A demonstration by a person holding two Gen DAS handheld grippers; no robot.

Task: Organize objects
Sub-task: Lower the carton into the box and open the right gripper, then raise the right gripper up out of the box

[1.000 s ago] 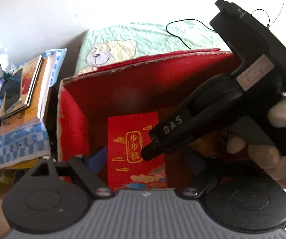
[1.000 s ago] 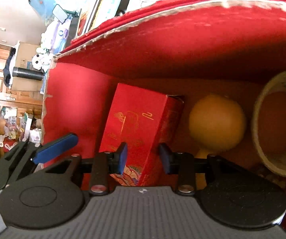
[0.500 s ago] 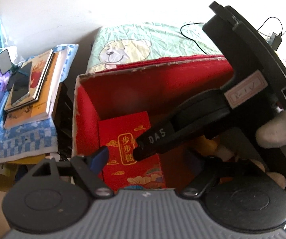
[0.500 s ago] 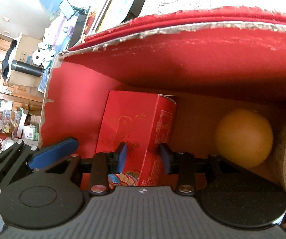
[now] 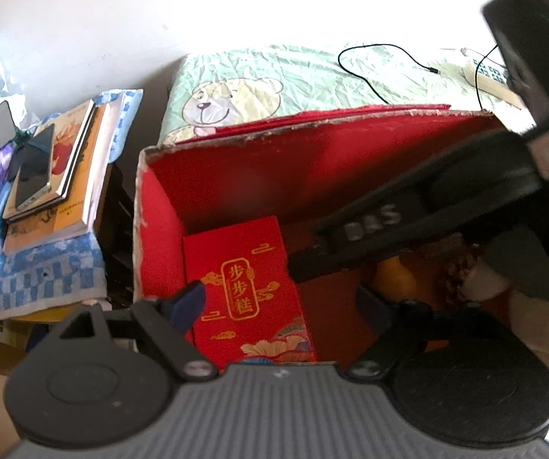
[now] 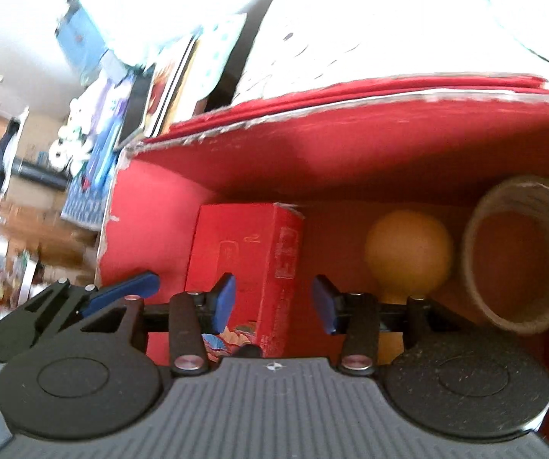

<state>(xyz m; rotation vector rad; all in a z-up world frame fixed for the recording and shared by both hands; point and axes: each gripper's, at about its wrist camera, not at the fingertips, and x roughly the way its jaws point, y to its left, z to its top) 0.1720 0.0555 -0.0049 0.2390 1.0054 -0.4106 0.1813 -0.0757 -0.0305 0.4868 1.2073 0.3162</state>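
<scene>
Bedroom clutter behind: bear-print bedsheet with a black cable on it, stack of books with a phone on top to the left on a blue checked cloth.

Big red carton, open top, frayed rim, sits against the bed. Inside, in the left corner against the left wall: small red gift box with gold print, lying flat, printed face up. Right wrist view shows the same red gift box, an orange ball to its right and well apart from it, and a cardboard tube beyond the ball at the right end.

Right gripper: released, blue pads spread either side of the gift box, neither visibly touching it. In the left view the right gripper body reaches into the carton from the right, motion-blurred, hand on its grip.

Left gripper: jaws wide apart, empty, hovering over the carton's near edge, above the gift box.
</scene>
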